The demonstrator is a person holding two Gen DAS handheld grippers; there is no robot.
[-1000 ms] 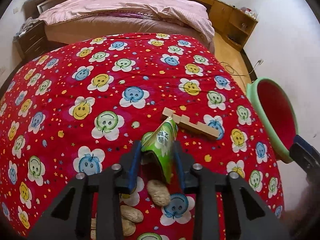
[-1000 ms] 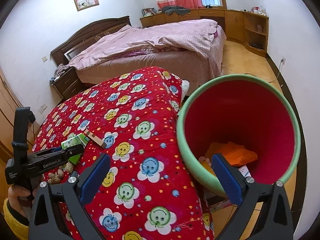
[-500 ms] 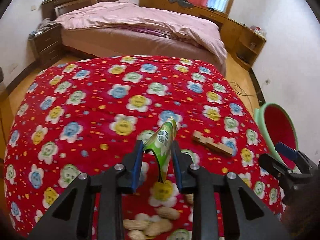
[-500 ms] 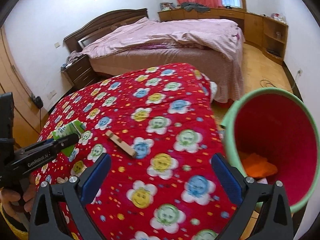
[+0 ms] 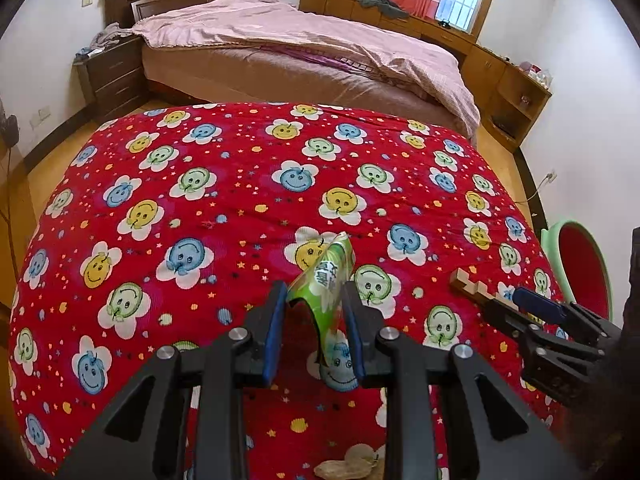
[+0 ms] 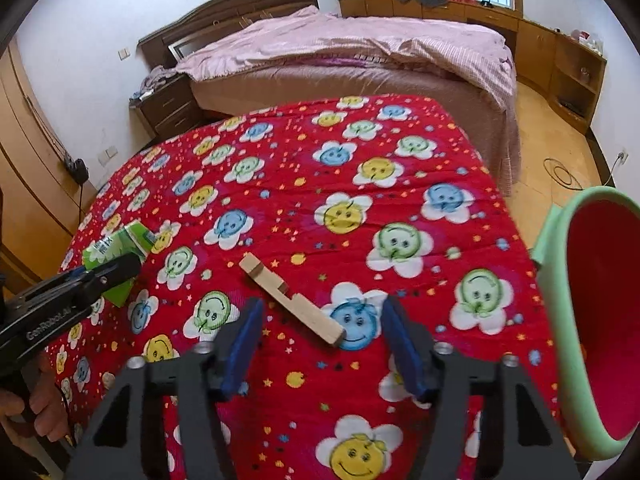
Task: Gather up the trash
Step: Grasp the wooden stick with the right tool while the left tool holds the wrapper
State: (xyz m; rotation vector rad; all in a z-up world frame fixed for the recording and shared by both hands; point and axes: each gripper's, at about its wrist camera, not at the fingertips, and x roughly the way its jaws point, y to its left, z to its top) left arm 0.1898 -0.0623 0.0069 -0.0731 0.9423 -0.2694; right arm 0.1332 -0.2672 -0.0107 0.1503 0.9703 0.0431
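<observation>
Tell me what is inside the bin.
From the right wrist, the bin shows only its bare red inner wall. Its bottom is cut off by the frame, so any contents cannot be seen.

I see a crumpled green wrapper (image 5: 330,280) pinched upright, a notched wooden stick (image 6: 291,299) flat on the quilt, and a tilted green bin (image 6: 560,320), red inside.

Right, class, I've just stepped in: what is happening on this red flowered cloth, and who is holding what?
A person is clearing trash with a handheld gripper in each hand. The left gripper is shut on a green wrapper, held above the red cloth. The right gripper is open and empty, hovering by the notched wooden block lying on the cloth. A green bin with a red inside waits at the right edge. A few peanut shells remain on the cloth.
</observation>
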